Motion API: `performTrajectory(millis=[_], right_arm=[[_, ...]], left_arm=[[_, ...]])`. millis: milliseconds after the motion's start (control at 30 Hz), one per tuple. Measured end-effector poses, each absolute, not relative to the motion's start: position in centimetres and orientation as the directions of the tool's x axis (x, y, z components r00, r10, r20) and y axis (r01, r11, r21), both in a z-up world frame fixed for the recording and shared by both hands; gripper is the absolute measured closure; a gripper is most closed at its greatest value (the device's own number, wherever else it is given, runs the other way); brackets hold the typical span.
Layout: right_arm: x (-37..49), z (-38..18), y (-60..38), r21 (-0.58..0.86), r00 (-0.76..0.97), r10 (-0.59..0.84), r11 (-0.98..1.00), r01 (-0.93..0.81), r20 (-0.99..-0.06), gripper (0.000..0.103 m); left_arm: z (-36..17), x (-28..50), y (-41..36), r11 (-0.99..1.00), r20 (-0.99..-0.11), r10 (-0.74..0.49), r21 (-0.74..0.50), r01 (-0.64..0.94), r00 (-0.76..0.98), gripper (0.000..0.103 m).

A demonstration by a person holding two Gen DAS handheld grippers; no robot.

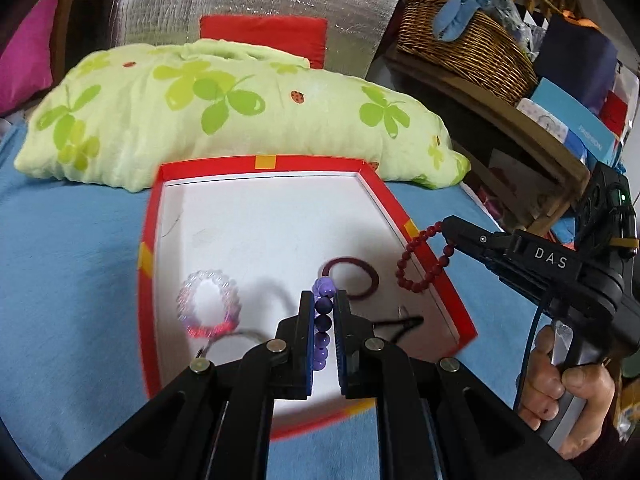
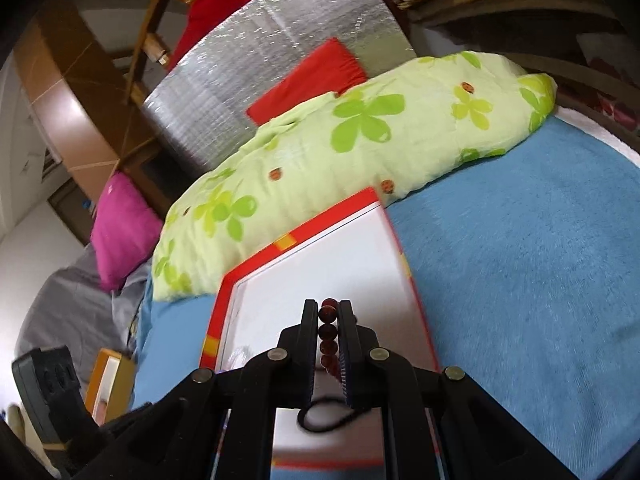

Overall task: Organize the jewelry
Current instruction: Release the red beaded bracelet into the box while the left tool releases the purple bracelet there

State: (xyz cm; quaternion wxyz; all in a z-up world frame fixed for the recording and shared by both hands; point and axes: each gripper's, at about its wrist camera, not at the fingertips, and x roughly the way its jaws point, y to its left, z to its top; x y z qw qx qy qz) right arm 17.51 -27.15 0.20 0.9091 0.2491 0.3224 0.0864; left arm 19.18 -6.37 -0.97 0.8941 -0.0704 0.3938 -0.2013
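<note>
Two tools clamped | left tool (image 1: 323,300): purple bracelet (image 1: 322,320) | right tool (image 2: 329,312): red bracelet (image 2: 327,336) | blue blanket (image 1: 72,260), red-rimmed tray (image 1: 264,162)

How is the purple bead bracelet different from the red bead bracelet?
The purple bracelet has bigger-looking violet beads; the red bracelet has small dark red ones. The purple bracelet is pinched by the left gripper above the white floor of the red-rimmed box; the red bracelet is pinched by the right gripper and dangles as an open loop over the box's right rim. Both are strings of round beads, lifted and not resting in the box.
</note>
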Motion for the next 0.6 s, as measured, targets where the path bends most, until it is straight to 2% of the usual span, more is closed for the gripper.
performTrajectory(millis=[167,300,333,400,467,500,600], right_arm=[[19.4,-0.4,-27.2,0.52,0.775,0.32,0.854,0.013,-0.546,0.092],[20.4,-1.3,-26.5,0.499,0.758,0.317,0.866,0.014,-0.571,0.092],[20.6,-1.5,-26.6,0.485,0.754,0.297,0.874,0.033,-0.586,0.092],[20.7,-1.9,-27.1,0.482,0.748,0.275,0.874,0.068,-0.604,0.089],[20.7,-2.1,-27.7,0.495,0.741,0.27,0.864,0.095,-0.615,0.089],[20.7,-2.1,-28.0,0.495,0.737,0.267,0.863,0.105,-0.621,0.089],[20.3,-2.0,-28.6,0.503,0.728,0.269,0.856,0.121,-0.631,0.067]], left_arm=[[-2.3,21.0,-6.7,0.913,-0.694,-0.408,-0.296,0.281,0.594,0.093],[-3.4,21.7,-6.3,0.936,-0.729,-0.349,-0.247,0.25,0.588,0.091],[-3.6,21.8,-6.1,0.939,-0.738,-0.34,-0.238,0.247,0.583,0.088],[-3.6,21.7,-5.7,0.949,-0.743,-0.312,-0.213,0.233,0.592,0.063],[-3.4,21.4,-5.4,0.96,-0.738,-0.273,-0.173,0.218,0.617,0.05],[-3.0,21.0,-5.2,0.964,-0.733,-0.257,-0.153,0.215,0.63,0.05],[-2.3,20.0,-4.6,0.968,-0.723,-0.244,-0.138,0.211,0.646,0.047]])
